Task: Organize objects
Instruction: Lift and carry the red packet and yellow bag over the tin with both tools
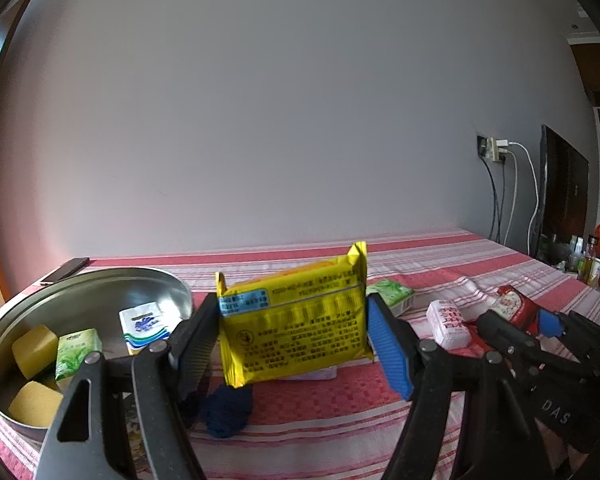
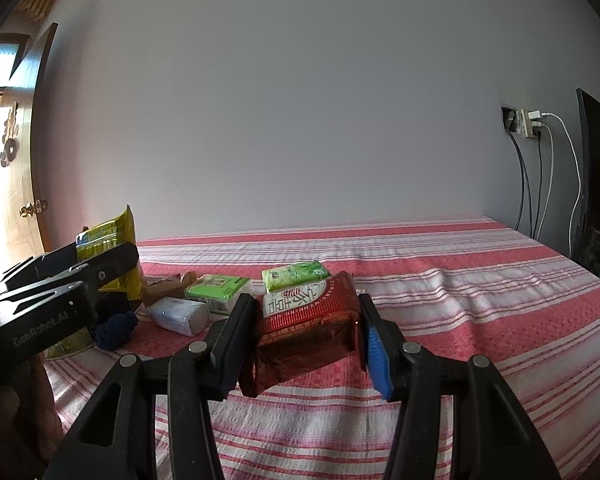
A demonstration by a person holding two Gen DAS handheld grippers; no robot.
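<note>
Left gripper (image 1: 292,344): fingers clamped on yellow crinkly foil snack packet (image 1: 294,320), lifted tilted over the red-striped tabletop (image 1: 340,412). Right gripper (image 2: 300,344): fingers pinching dark red foil packet (image 2: 304,332). Round steel basin (image 1: 80,300) at left holds yellow sponges (image 1: 34,346), green tissue pack (image 1: 76,350).

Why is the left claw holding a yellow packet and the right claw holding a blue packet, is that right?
Not quite. The left claw does hold the yellow packet, but the packet in the right claw is red, not blue. The right wrist view shows it. Only the claw's finger pad is blue.
</note>
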